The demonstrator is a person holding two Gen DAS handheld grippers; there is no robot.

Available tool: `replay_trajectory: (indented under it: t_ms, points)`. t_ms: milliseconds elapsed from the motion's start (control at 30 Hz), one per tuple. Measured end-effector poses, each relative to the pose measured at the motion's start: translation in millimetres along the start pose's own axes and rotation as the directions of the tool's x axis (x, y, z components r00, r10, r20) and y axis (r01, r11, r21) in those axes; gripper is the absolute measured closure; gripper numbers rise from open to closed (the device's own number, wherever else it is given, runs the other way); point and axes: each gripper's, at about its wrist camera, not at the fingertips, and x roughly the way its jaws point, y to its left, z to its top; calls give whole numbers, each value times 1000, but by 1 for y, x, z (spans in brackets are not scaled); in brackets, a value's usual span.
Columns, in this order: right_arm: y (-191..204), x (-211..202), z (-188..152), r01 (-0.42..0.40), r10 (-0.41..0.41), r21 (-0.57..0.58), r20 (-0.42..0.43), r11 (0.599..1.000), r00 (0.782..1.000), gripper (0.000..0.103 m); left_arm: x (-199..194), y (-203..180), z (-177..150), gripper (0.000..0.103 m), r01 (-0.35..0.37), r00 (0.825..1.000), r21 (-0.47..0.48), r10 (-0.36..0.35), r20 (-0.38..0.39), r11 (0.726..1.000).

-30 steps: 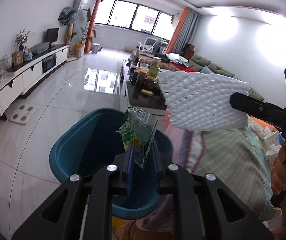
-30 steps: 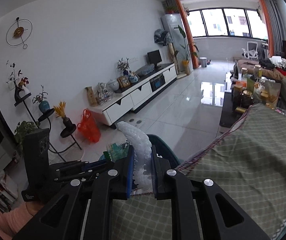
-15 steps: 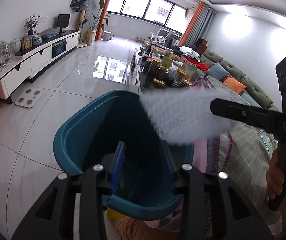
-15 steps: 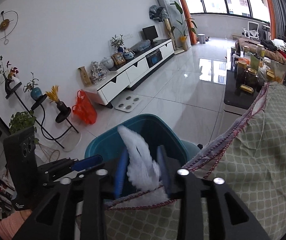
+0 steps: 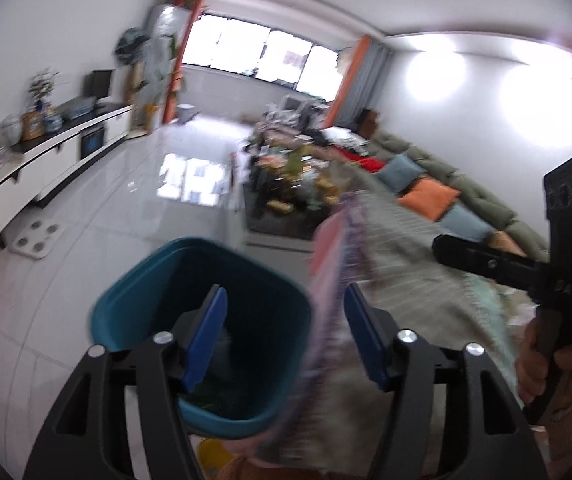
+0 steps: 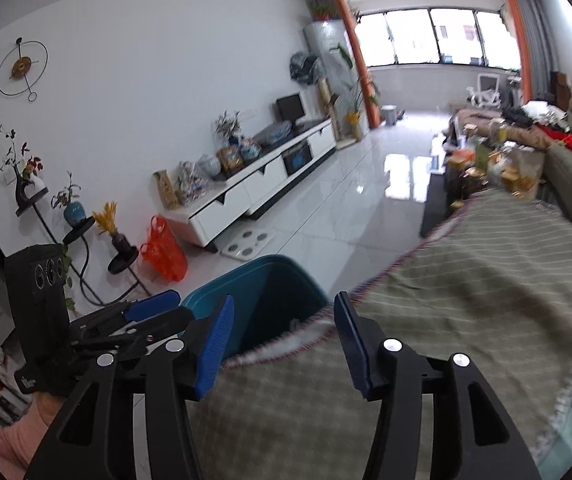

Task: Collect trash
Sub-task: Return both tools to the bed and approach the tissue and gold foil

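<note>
A teal trash bin point(image 5: 134, 292) stands on the floor against the cloth-covered table edge; it also shows in the right wrist view point(image 6: 246, 280). My left gripper point(image 5: 286, 340) is open and empty just above the bin's near rim. Green and whitish trash point(image 5: 222, 396) lies at the bin's bottom. My right gripper point(image 6: 282, 344) is open and empty over the table edge beside the bin. The left gripper also shows in the right wrist view point(image 6: 142, 316), and the right gripper's body in the left wrist view point(image 5: 525, 264).
A green checked cloth point(image 6: 465, 300) covers the table on the right. A white TV cabinet point(image 6: 254, 188) runs along the left wall, with an orange bag point(image 6: 164, 252) and a white scale point(image 6: 248, 240) on the tiled floor. A cluttered coffee table point(image 5: 286, 184) and sofa point(image 5: 445, 192) lie beyond.
My left gripper opened and let the green wrapper fall into the bin. My right gripper opened and let go of the white foam net, which is gone from view. Both grippers drew back.
</note>
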Motion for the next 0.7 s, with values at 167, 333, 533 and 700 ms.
replay_trajectory:
  t_ms: [167, 333, 533, 700]
  points:
    - [-16, -60, -14, 96, -96, 8, 87, 995, 992, 48, -2, -57, -3, 36, 169, 986, 93, -169, 1, 981]
    - [-36, -114, -33, 215, -220, 47, 138, 975, 966, 47, 12, -110, -17, 36, 311, 951, 177, -305, -58, 934]
    - [-70, -173, -68, 366, -385, 138, 152, 920, 910, 47, 35, -178, -43, 36, 443, 896, 250, -411, -171, 861]
    - [-100, -219, -107, 458, -499, 246, 136, 854, 856, 47, 56, -228, -59, 36, 518, 853, 302, -455, -257, 800]
